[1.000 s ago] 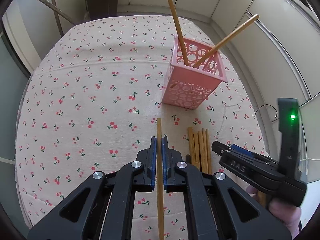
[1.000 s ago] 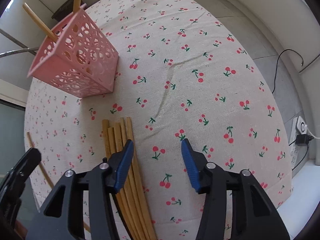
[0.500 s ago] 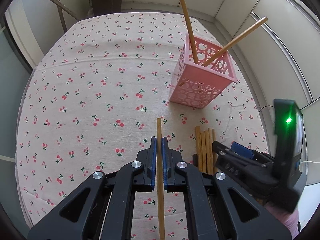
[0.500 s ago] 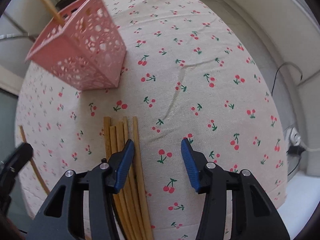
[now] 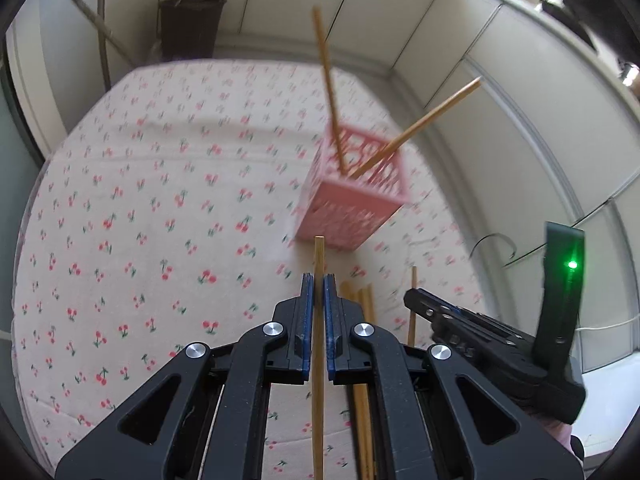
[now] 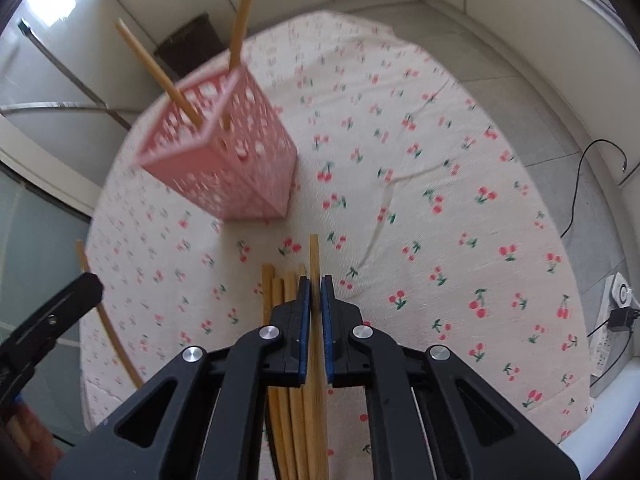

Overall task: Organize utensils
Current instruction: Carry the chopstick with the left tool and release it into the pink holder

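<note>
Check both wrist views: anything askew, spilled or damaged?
Nothing damaged or spilled. Two chopsticks lean at crossed angles in the upright pink holder. Each gripper, left and right, is shut on one chopstick; the loose bundle lies roughly parallel on the tablecloth.

Two chopsticks (image 5: 416, 130) are stood in the basket (image 5: 352, 204) on the tablecloth (image 5: 140, 208). Loose chopsticks (image 6: 282, 292) are laid before it; a bin (image 5: 192, 28) is placed behind the table.
</note>
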`<state>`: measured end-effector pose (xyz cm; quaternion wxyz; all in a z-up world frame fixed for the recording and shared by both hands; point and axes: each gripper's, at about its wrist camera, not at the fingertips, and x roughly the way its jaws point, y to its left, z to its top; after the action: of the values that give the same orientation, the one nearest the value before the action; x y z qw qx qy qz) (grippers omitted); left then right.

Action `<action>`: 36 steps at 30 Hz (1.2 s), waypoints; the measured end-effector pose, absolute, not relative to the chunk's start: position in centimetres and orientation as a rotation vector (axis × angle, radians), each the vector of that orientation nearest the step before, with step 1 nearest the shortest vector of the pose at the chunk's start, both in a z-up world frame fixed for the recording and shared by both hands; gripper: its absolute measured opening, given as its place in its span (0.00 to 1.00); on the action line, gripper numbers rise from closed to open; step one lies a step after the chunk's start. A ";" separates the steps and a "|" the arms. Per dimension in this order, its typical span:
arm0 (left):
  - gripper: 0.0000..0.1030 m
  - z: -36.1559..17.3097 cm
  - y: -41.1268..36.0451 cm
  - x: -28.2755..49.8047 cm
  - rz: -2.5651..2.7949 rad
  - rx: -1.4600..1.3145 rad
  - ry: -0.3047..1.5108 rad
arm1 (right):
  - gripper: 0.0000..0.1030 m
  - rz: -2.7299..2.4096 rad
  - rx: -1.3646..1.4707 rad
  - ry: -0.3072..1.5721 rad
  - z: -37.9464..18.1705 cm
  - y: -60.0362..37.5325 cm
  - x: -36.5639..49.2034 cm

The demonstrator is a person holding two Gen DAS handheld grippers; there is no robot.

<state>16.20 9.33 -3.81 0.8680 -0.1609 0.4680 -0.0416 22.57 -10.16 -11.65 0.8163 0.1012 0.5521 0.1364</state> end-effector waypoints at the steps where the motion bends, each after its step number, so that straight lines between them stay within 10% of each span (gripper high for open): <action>1: 0.05 -3.4 9.3 16.0 -0.095 -0.334 0.959 | 0.06 0.296 0.227 1.148 -10.6 -10.6 22.2; 36: 0.04 15.0 8.9 13.4 -0.121 -0.331 0.482 | 0.06 0.299 0.423 0.535 13.4 -20.1 19.3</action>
<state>13.43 8.90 15.04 0.9558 -0.1631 0.2374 -0.0597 19.25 -20.14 13.40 0.9314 0.2068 0.2615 0.1460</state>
